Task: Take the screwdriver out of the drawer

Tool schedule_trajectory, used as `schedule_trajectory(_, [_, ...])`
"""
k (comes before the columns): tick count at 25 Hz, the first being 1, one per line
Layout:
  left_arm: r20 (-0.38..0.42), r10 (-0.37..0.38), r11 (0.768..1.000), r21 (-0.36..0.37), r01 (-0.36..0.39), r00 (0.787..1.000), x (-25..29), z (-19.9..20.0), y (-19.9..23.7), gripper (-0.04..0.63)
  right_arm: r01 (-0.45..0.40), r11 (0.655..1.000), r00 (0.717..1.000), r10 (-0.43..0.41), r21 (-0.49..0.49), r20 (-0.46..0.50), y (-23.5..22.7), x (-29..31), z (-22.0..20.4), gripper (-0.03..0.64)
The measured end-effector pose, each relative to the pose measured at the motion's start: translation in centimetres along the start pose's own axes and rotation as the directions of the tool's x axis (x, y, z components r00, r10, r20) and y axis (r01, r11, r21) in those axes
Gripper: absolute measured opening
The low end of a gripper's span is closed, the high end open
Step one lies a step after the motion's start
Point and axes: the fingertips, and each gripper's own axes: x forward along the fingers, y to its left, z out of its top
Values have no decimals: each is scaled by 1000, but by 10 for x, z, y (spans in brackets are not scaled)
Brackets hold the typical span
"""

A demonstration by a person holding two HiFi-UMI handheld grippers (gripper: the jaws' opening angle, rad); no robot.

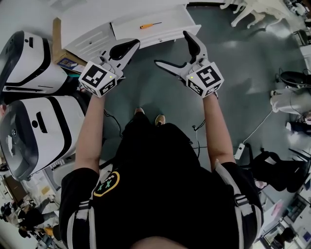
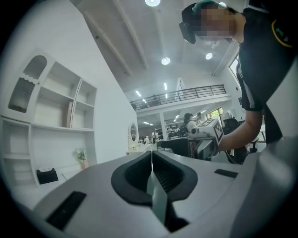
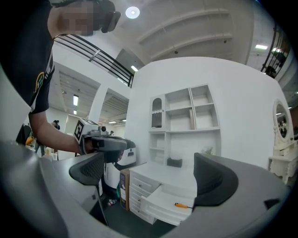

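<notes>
An orange-handled screwdriver (image 1: 150,25) lies in the pulled-out top drawer (image 1: 160,35) of a white cabinet; the right gripper view shows the screwdriver (image 3: 183,205) in the same drawer (image 3: 163,209). My left gripper (image 1: 130,47) hangs just short of the drawer's front left, its jaws shut with nothing between them. My right gripper (image 1: 174,50) is held in front of the drawer's right end, jaws wide open and empty. In its own view the left gripper (image 2: 152,160) points upward at the room, away from the drawer.
The white cabinet (image 1: 92,34) has more closed drawers below and a shelf unit (image 3: 184,111) above. Two large white machines (image 1: 34,92) stand at the left. A brown box (image 3: 125,186) sits beside the cabinet. White furniture legs (image 1: 252,12) are at the far right.
</notes>
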Motion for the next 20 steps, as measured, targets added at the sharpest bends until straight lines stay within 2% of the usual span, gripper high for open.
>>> schedule_trajectory(9, [-5,-13,1000,3,13,1000,19,-10,11,21,4,1000,1000,-4,-1,2,-23,6,-8,591])
schedule_trajectory(20, [-1,-29,999,28,29,1000,60,-27,73,21,3,1000,1000,-3,-13,-13,-79,54,-20,591])
